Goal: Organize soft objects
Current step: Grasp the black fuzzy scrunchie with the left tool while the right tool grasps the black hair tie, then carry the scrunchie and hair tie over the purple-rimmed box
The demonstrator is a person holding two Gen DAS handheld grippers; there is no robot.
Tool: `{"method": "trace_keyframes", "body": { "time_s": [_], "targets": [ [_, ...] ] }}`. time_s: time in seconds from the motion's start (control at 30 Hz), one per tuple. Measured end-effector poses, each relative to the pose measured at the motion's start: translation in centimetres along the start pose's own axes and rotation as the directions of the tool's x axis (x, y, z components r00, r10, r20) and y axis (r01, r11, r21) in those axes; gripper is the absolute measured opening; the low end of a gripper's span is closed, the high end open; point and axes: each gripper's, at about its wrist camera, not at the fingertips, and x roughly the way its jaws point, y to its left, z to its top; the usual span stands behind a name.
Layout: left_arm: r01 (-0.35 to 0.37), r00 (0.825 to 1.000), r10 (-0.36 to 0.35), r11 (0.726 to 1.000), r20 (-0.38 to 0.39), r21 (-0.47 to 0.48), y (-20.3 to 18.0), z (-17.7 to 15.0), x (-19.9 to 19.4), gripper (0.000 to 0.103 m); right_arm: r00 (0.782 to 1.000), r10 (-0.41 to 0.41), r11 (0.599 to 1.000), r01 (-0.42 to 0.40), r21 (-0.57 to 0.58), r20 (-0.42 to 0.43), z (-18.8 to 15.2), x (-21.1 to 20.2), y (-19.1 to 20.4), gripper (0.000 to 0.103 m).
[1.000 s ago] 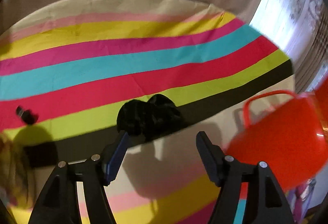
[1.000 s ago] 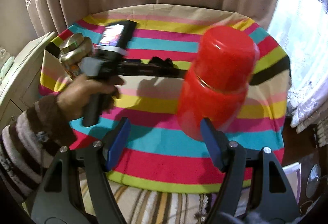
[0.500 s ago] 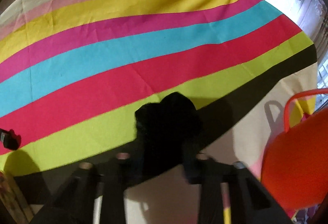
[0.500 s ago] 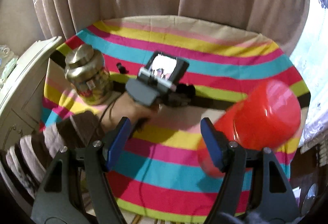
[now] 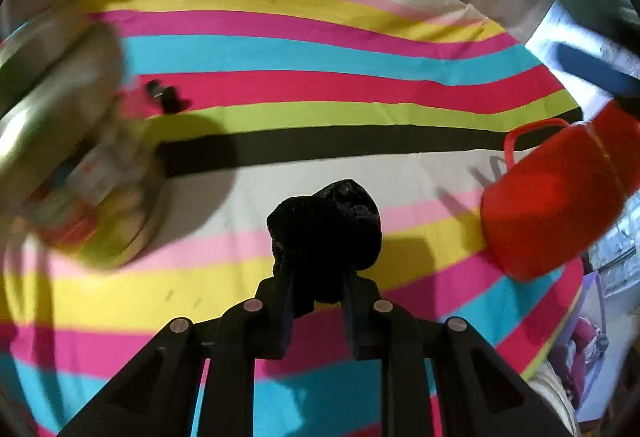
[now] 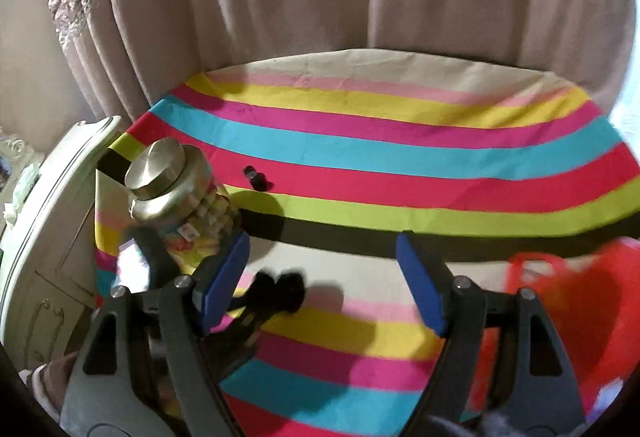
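The left gripper [image 5: 318,279] is pinching a black fuzzy bundle [image 5: 326,225], its jaws drawn narrow and closing a last bit on the soft stuff; the bundle is sitting up between them, above the striped cloth [image 5: 320,53] that is covering the bench; from the right wrist view the same bundle [image 6: 280,287] is showing just beside the jar [image 6: 176,185], low over the pale and pink stripes. The right gripper [image 6: 322,281] is standing with its blue pads [image 6: 420,279] wide and opening further, nothing between them; the red bucket [image 6: 568,317] is lying at its right side, apart from the pads. By my reading, the pick-up step is in hand, and the bundle is ready to travel; the next move is calling for a carry across to the red bucket [image 5: 552,197], keeping the squeeze firm because the soft thing may slip, and letting go only over the bucket's mouth; a small dark object [image 5: 166,97] is lying further back on the red stripe.
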Motion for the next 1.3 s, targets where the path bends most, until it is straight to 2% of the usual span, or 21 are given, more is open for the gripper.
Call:
{"method": "trace_keyframes", "body": {
  "time_s": [0.07, 0.23, 0.4, 0.57, 0.63, 0.77, 0.83, 0.97, 1.1, 1.17, 1.23, 1.3],
  "targets": [
    [-0.027, 0.999, 0.028, 0.999, 0.026, -0.025, 0.7, -0.8, -1.5, 0.021, 1.0, 0.016, 0.999, -0.016, -0.027, -0.022, 0.4, 3.3, 0.1, 0.078],
    [-0.077, 0.995, 0.082, 0.993, 0.058, -0.09, 1.7, -1.9, -3.3, 0.021, 0.992, 0.111, 0.992, -0.114, -0.045, -0.068, 1.2, 11.9, 0.3, 0.078],
    [-0.118, 0.99, 0.127, 0.986, 0.068, -0.12, 2.5, -2.4, -4.0, 0.021, 0.964, 0.253, 0.959, -0.261, -0.112, -0.079, 1.8, 18.7, 2.1, 0.078],
    [-0.109, 0.989, 0.122, 0.982, 0.078, -0.152, 3.2, -3.0, -4.1, 0.021, 0.954, 0.274, 0.927, -0.296, -0.23, -0.124, 2.6, 23.5, 4.4, 0.071],
    [-0.098, 0.991, 0.111, 0.982, 0.075, -0.159, 3.3, -3.2, -3.6, 0.021, 0.956, 0.251, 0.907, -0.287, -0.309, -0.151, 3.0, 24.9, 5.9, 0.066],
    [-0.084, 0.993, 0.096, 0.982, 0.065, -0.166, 3.6, -3.3, -2.8, 0.021, 0.949, 0.263, 0.881, -0.309, -0.358, -0.174, 3.8, 26.8, 7.4, 0.059],
    [-0.072, 0.995, 0.084, 0.983, 0.063, -0.17, 3.9, -3.0, -2.4, 0.021, 0.948, 0.261, 0.868, -0.313, -0.386, -0.183, 3.8, 27.3, 8.0, 0.05],
    [-0.061, 0.995, 0.074, 0.983, 0.068, -0.176, 3.7, -3.1, -2.8, 0.021, 0.948, 0.242, 0.86, -0.309, -0.407, -0.208, 3.9, 28.7, 8.5, 0.048],
    [-0.047, 0.996, 0.061, 0.982, 0.068, -0.184, 3.7, -3.4, -2.8, 0.021, 0.931, 0.271, 0.848, -0.351, -0.396, -0.243, 4.1, 30.0, 8.5, 0.045],
    [-0.046, 0.996, 0.059, 0.982, 0.066, -0.185, 3.6, -3.4, -2.5, 0.021, 0.927, 0.269, 0.839, -0.359, -0.409, -0.261, 4.1, 30.7, 8.9, 0.041],
    [-0.045, 0.996, 0.058, 0.981, 0.064, -0.188, 3.6, -3.5, -2.2, 0.021, 0.921, 0.272, 0.827, -0.371, -0.422, -0.277, 4.0, 31.1, 9.5, 0.026],
    [-0.05, 0.996, 0.063, 0.981, 0.065, -0.187, 3.7, -3.4, -2.1, 0.021, 0.927, 0.258, 0.827, -0.357, -0.434, -0.273, 3.9, 31.3, 10.0, 0.025]
  ]
}}
